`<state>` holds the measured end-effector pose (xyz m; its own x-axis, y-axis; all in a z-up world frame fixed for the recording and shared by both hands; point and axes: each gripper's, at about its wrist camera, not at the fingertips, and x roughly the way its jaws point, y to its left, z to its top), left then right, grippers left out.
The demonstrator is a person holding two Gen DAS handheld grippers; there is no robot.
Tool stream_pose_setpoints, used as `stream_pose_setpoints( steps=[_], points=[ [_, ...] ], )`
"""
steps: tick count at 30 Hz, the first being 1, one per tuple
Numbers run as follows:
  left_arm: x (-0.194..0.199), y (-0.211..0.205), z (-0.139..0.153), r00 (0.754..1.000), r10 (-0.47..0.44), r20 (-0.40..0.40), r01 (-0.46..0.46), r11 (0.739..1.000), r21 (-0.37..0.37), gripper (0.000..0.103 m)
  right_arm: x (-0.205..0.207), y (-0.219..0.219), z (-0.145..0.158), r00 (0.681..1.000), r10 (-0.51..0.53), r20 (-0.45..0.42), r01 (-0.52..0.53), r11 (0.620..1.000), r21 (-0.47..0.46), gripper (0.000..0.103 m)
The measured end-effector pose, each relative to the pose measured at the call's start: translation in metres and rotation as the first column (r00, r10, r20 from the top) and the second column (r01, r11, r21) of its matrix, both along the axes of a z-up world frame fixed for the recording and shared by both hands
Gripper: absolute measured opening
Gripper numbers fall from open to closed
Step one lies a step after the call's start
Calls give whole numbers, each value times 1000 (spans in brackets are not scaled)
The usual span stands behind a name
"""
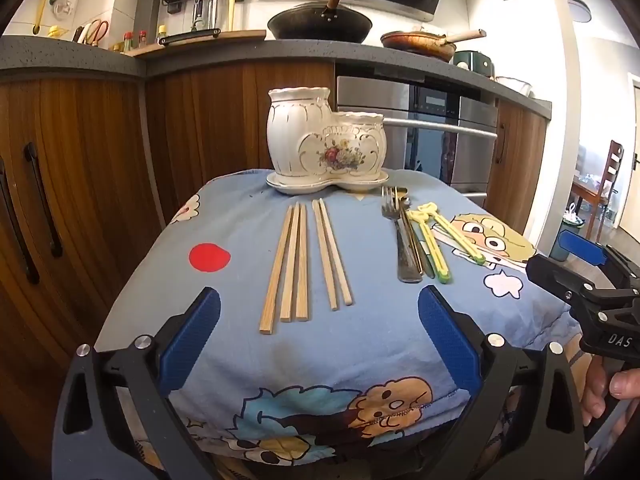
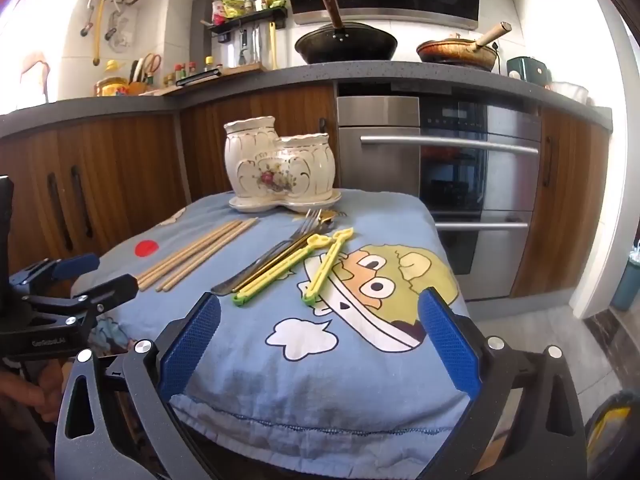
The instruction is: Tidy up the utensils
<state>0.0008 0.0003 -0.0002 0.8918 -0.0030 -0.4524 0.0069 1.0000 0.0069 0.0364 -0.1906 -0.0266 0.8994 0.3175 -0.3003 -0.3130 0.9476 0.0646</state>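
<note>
Five square-cut wooden chopsticks (image 1: 306,260) lying flat on left of cartoon-print cloth (image 1: 240,352); steel fork (image 1: 390,220) and yellow plastic clips (image 1: 436,236) heaped right. Glazed floral ceramic holder (image 1: 324,140) upright behind, on matching scalloped saucer. Left gripper (image 1: 320,344) and right gripper (image 2: 320,344) both spread wide, textured blue pads empty.

- Left gripper (image 1: 319,344): black angular frame, blue cross-hatched pads (image 1: 191,344), round silver screws.
- Right gripper (image 2: 319,344): same black frame, blue pads (image 2: 450,344), silver screws; white "DAS" lettering shows in the left view.
- Bare-skinned hand (image 1: 608,388) on its handle.
</note>
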Motion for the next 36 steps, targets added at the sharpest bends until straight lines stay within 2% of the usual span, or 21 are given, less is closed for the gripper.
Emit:
stream_pose_setpoints(
  steps=[1,5,9,10,13,15,36],
  points=[
    [-2,0,0,1000,-3,25,3,1000,4,98,0,0,-1,1000,2,3,-2,1000,2,98],
    [4,-3,9,1000,4,8,-4,1000,14,98,0,1,-3,1000,8,1,-8,1000,-6,98],
    [-5,-5,21,1000,10,16,-10,1000,10,98,-3,-1,7,1000,15,1,-15,1000,-6,98],
    [-5,-4,14,1000,7,29,-8,1000,7,98,-3,-2,8,1000,15,1,-15,1000,-8,98],
    [-5,-5,18,1000,10,27,-11,1000,9,98,-3,3,1,1000,7,11,-6,1000,-18,98],
    [-5,-1,6,999,2,38,-2,1000,6,98,-2,3,1,1000,7,11,-6,1000,-19,98],
    [-7,5,7,998,10,55,-10,1000,1,98,-2,8,8,1000,7,9,-7,999,-35,98]
  ],
)
